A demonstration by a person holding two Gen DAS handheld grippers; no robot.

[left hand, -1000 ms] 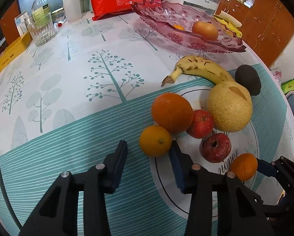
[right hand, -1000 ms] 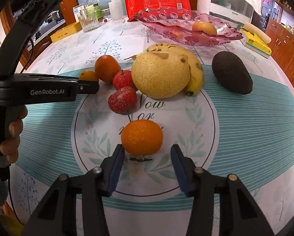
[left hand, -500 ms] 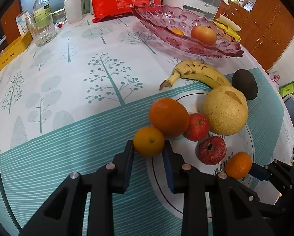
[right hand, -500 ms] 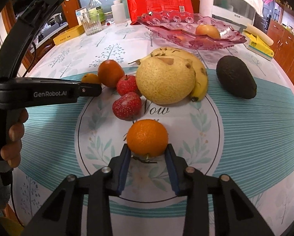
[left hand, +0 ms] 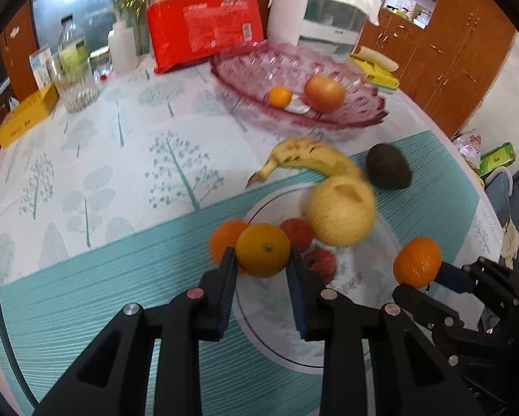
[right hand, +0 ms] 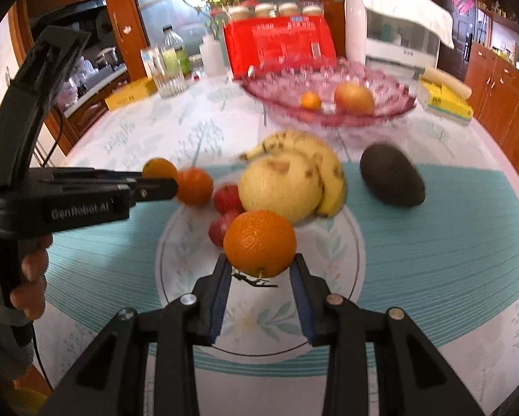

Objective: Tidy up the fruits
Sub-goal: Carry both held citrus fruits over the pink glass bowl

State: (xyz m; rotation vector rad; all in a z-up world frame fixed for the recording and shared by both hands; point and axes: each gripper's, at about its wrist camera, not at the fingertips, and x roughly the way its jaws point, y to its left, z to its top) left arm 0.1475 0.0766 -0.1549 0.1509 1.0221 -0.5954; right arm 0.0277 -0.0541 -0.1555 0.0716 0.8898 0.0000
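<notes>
1. Left hand-held gripper (left hand: 262,267) pinches a small orange (left hand: 263,250) above the worktop (left hand: 86,180)
2. Right hand-held gripper (right hand: 261,270) pinches an orange (right hand: 259,242); round peel may slip before the glass bowl (right hand: 391,107)

My left gripper (left hand: 262,265) is matt black plastic with bright metal screw heads, blue ribbed pads (left hand: 298,305) lining its fingers. They pinch a small orange tangerine with dimpled, faintly glossy peel (left hand: 263,250). At the top of the frame sits a pink cut-glass dish, shiny and faceted (left hand: 356,118). My right gripper (right hand: 261,272), same matt plastic, clasps a pebbly-skinned orange mandarin (right hand: 259,242). At centre right lies a dark, dull, rough avocado (right hand: 391,179); beneath everything, a smooth printed teal-and-white tablecloth (right hand: 433,242). Glossy brown wooden cabinets (right hand: 502,97) fill the right edge.
</notes>
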